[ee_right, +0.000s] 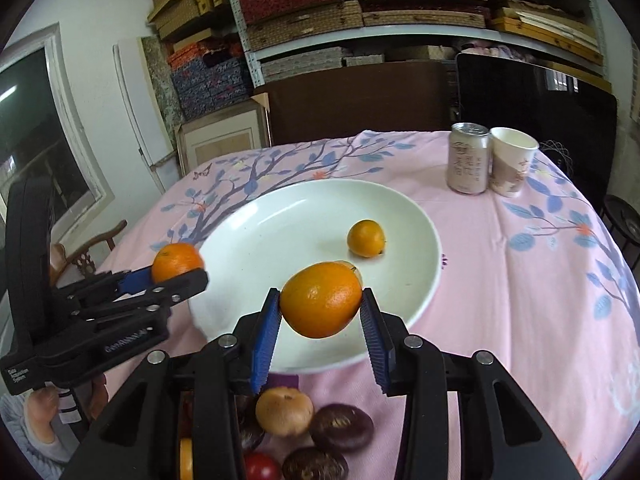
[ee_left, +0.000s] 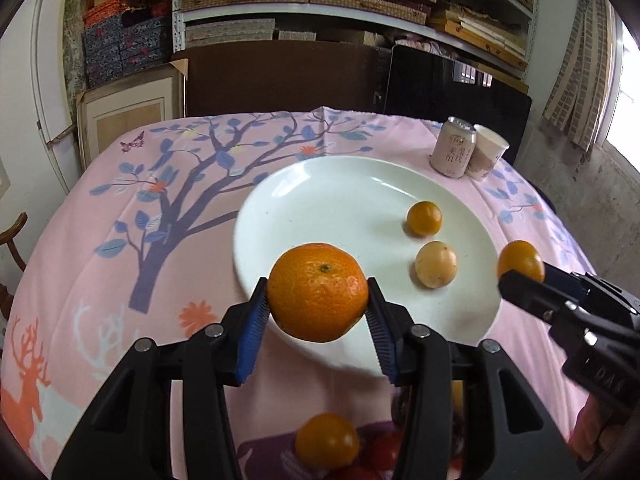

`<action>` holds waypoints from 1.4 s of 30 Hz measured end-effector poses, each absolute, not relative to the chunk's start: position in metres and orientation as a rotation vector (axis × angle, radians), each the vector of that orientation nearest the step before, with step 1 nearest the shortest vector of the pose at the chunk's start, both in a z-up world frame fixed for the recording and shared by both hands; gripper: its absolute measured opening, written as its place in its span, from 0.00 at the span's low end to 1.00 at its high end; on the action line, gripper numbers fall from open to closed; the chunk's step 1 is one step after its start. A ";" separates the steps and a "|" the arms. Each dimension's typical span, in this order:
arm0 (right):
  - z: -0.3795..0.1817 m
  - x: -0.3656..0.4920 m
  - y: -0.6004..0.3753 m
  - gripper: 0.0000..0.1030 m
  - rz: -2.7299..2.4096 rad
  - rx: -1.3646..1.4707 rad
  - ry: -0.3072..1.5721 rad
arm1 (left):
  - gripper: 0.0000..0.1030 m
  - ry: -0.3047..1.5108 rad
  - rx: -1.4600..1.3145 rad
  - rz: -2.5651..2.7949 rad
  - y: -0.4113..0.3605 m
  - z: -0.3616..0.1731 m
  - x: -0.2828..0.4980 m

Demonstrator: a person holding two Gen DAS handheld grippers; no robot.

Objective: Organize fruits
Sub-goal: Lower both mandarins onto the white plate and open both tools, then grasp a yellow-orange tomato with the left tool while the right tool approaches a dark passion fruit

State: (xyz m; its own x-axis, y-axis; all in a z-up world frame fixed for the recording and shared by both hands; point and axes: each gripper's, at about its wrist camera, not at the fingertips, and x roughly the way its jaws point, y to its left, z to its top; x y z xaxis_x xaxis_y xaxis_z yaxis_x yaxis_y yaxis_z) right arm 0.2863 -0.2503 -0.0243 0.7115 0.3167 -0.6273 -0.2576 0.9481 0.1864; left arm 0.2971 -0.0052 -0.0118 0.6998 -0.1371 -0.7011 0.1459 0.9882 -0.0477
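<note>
Nearest, the left gripper point(ee_left: 318, 308) clamps a mandarin point(ee_left: 317, 291) over the near rim of the white plate point(ee_left: 320, 184), and the right gripper point(ee_right: 320, 312) clamps a smooth orange point(ee_right: 321, 299) above it. Farther in, a small orange fruit point(ee_right: 365, 237) lies on the plate; beyond, a can point(ee_right: 468, 159) and paper cup point(ee_right: 512, 160) stand together on the worktop point(ee_right: 520, 280).

Plate point(ee_left: 320, 184): on the bench point(ee_left: 100, 280), near its middle.
On the plate: 2 small fruits, 1 point(ee_left: 424, 218) behind the other point(ee_left: 435, 264).
Can point(ee_left: 453, 148): far right of the bench, behind the plate, touching the paper cup point(ee_left: 488, 156) on its right.
Left gripper point(ee_left: 318, 308): above the plate's near rim, mandarin point(ee_left: 318, 292) between its jaws.
Right gripper point(ee_right: 320, 312): right of the left one, also over the near rim, clamping an orange fruit point(ee_right: 322, 300).
Fruit pile point(ee_right: 304, 432): at the bench's near edge, before the plate.
Shelves point(ee_left: 360, 8): behind the bench.
</note>
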 end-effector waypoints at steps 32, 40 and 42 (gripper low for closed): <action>-0.052 0.245 -0.340 0.83 0.212 0.375 0.699 | 0.93 0.832 -0.064 -0.119 0.042 -0.043 0.229; -0.056 0.241 -0.342 0.84 0.199 0.363 0.713 | 0.93 0.865 -0.050 -0.146 0.036 -0.051 0.225; -0.057 0.241 -0.341 0.84 0.197 0.358 0.717 | 0.96 0.875 -0.034 -0.137 0.035 -0.055 0.226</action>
State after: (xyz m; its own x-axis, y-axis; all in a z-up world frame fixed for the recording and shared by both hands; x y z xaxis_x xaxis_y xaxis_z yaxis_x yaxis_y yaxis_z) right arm 0.2411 -0.3413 -0.0570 0.7389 0.2964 -0.6051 -0.0540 0.9212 0.3853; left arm 0.2261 0.0353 -0.0554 0.6330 -0.1335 -0.7625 0.1053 0.9907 -0.0860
